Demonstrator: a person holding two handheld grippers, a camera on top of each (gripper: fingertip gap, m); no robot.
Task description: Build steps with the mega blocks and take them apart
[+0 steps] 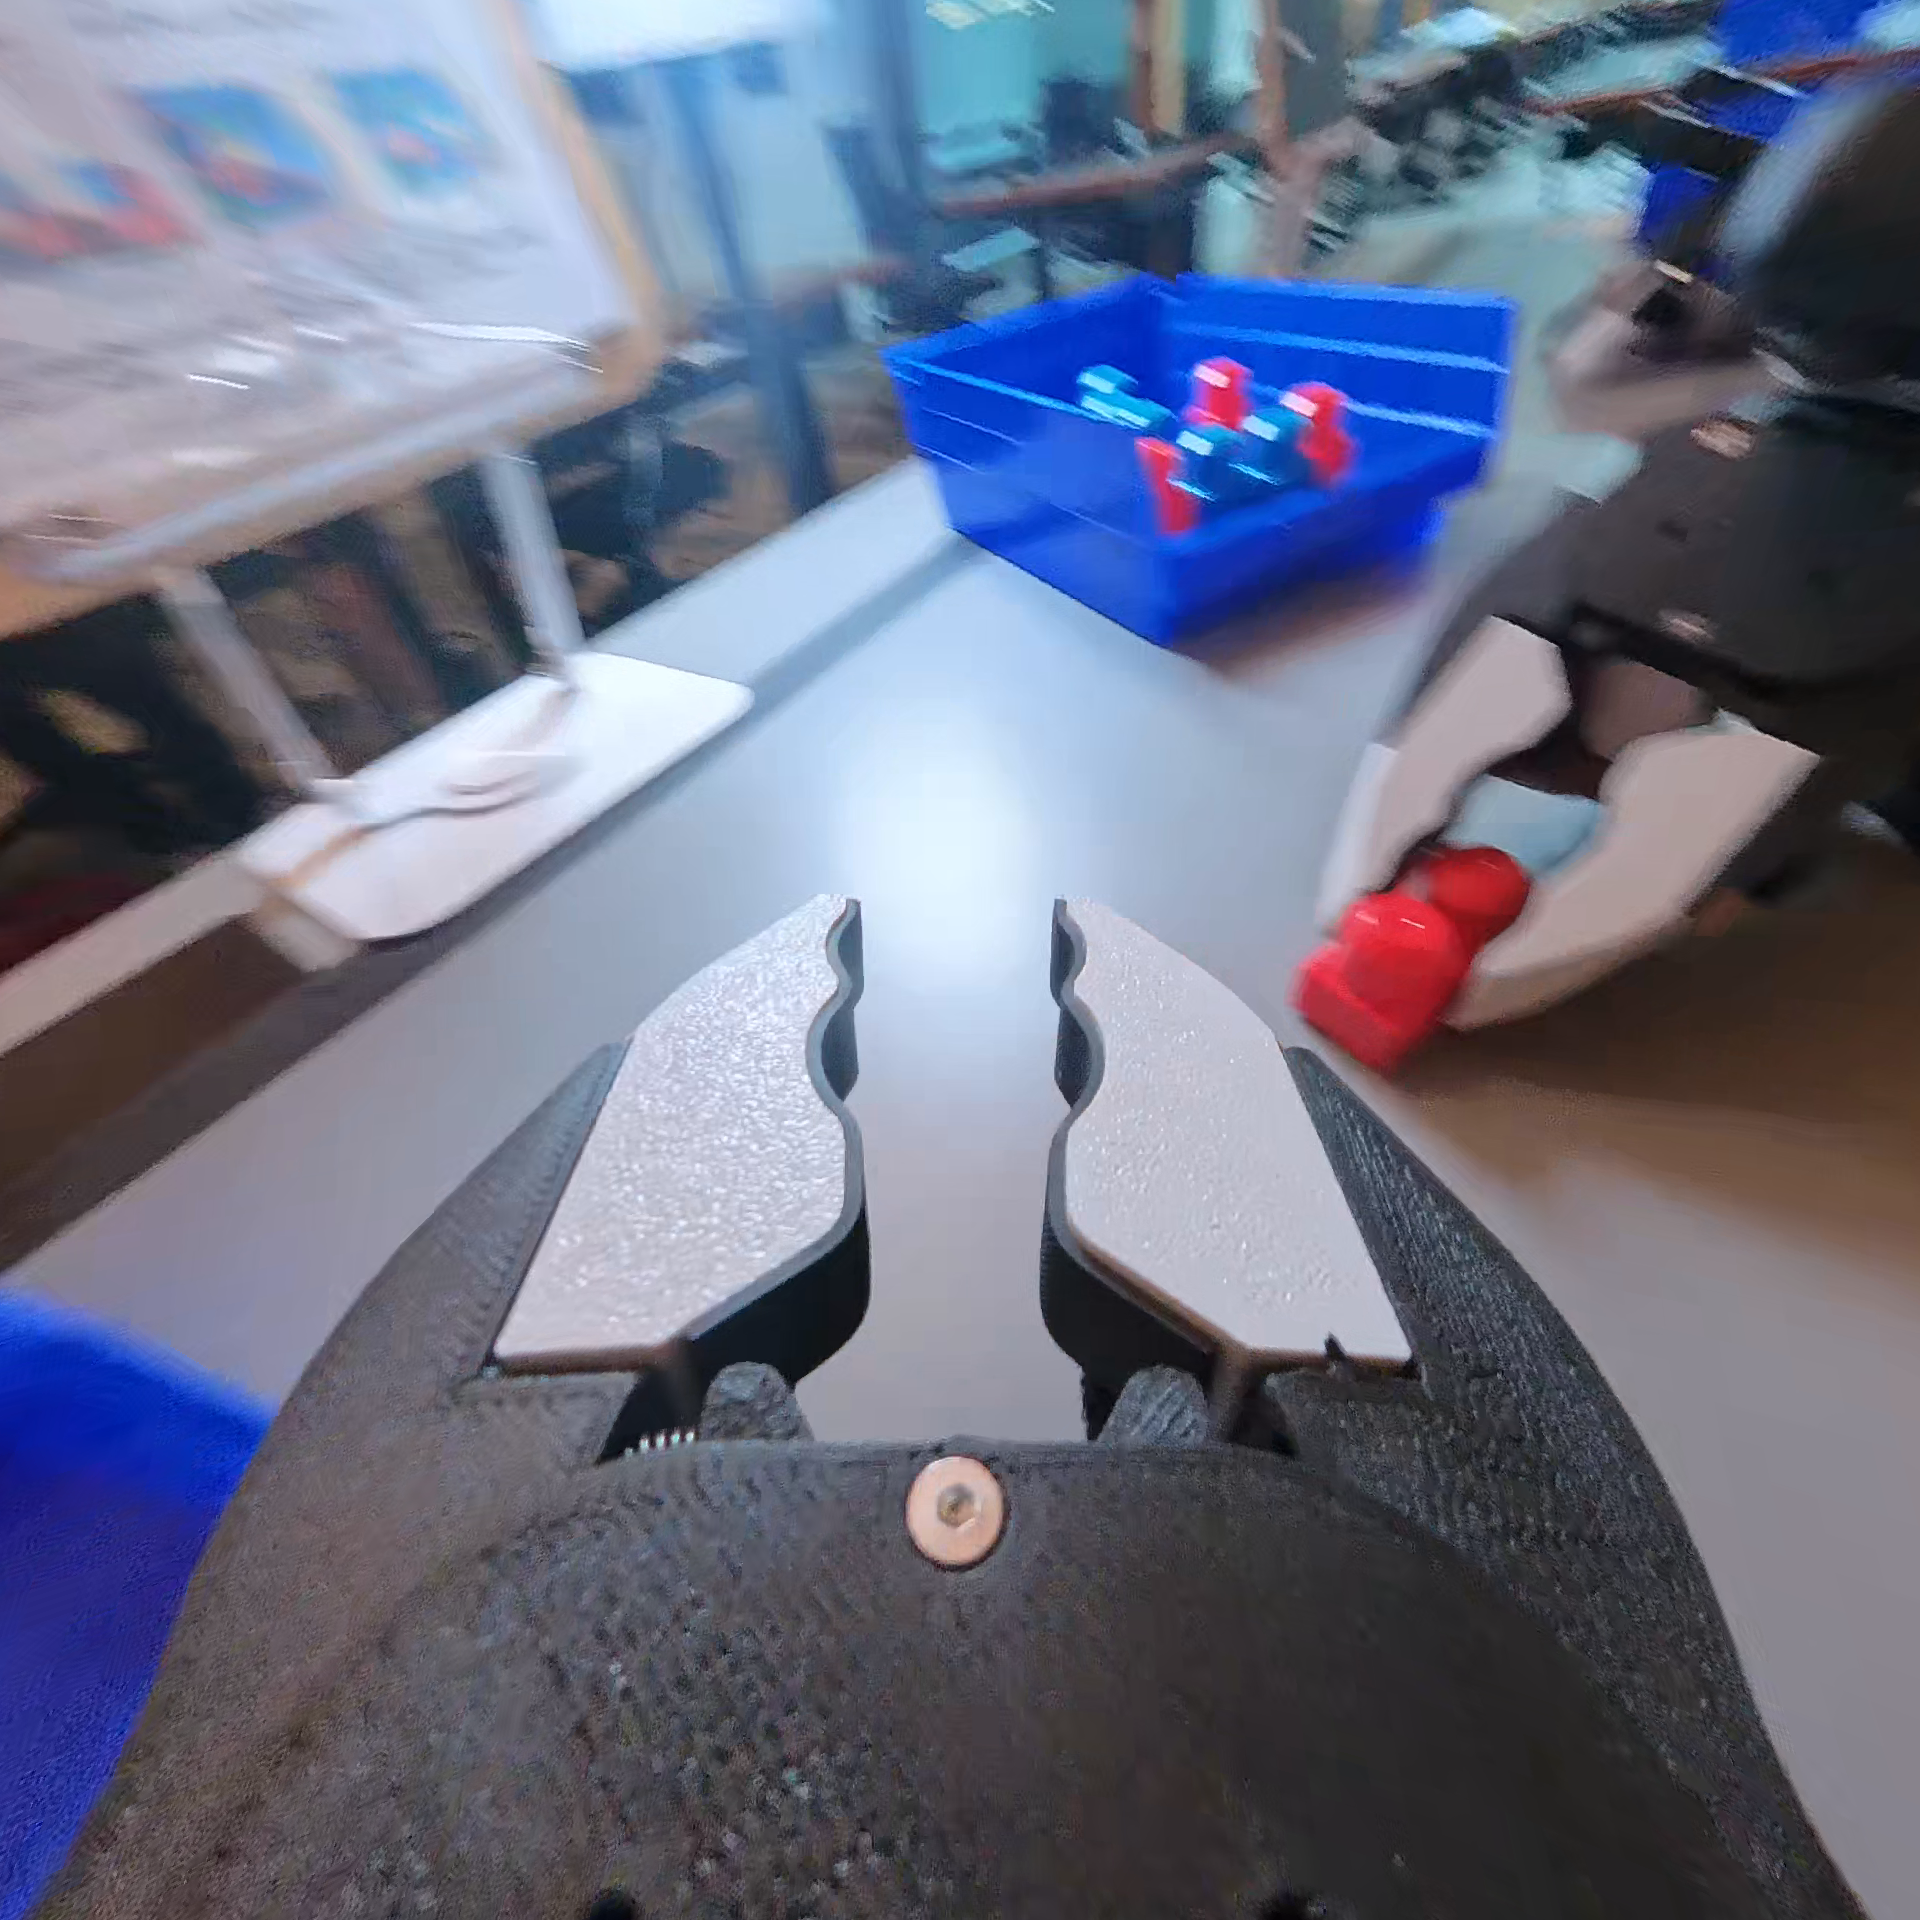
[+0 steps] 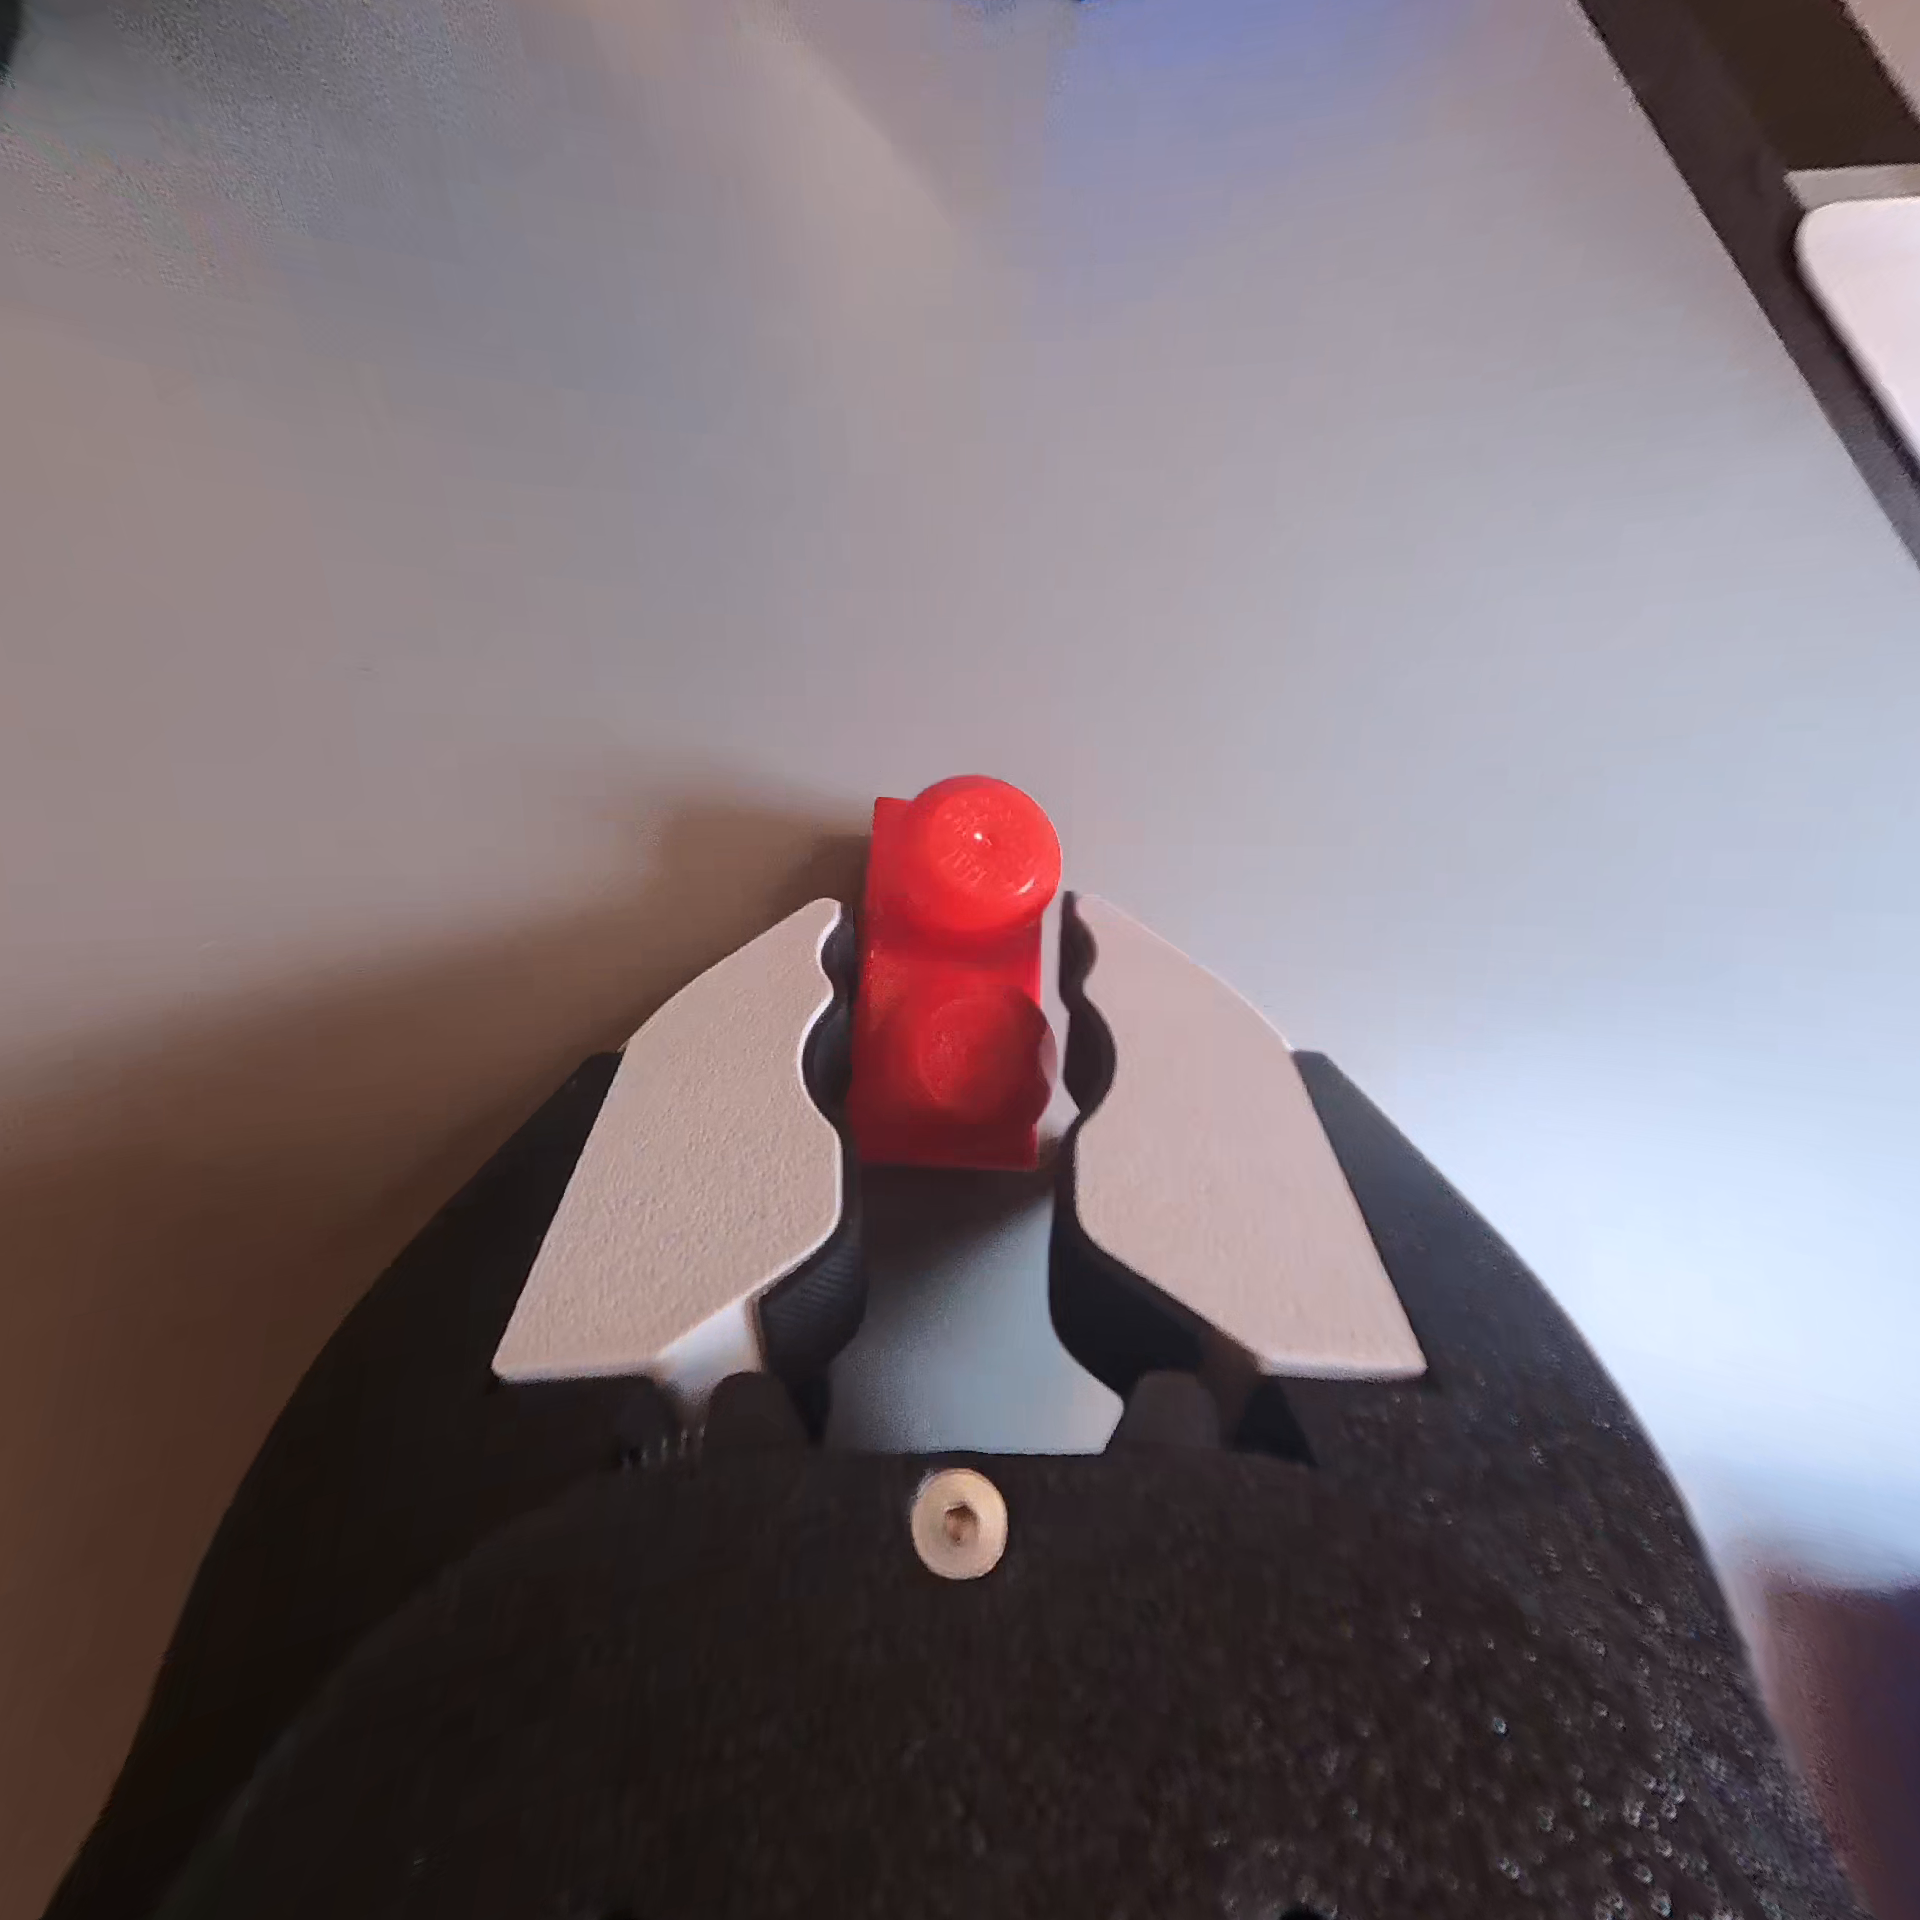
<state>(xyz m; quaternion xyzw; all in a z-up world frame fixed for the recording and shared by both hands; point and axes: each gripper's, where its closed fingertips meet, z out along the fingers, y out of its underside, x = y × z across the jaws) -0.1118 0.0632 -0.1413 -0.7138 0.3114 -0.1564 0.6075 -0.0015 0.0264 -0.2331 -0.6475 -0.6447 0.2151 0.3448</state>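
A red two-stud mega block point(image 2: 951, 997) sits between the fingers of my right gripper point(image 2: 956, 920), which is shut on it close to the grey table point(image 2: 935, 416). In the left wrist view the same red block point(image 1: 1392, 945) shows at the right, held low over the table by the right gripper point(image 1: 1403, 966). My left gripper point(image 1: 956, 920) is open and empty above the table, left of the red block. A blue bin point(image 1: 1039, 436) at the far side holds several red and blue blocks point(image 1: 1226, 436).
A white lamp-style stand base point(image 1: 499, 790) sits at the table's left edge, with a tilted board on white legs point(image 1: 260, 239) behind it. A blue object point(image 1: 83, 1558) is at the near left. A cluttered room lies beyond the table. Spacing between my two grippers at the tips: around 15 cm.
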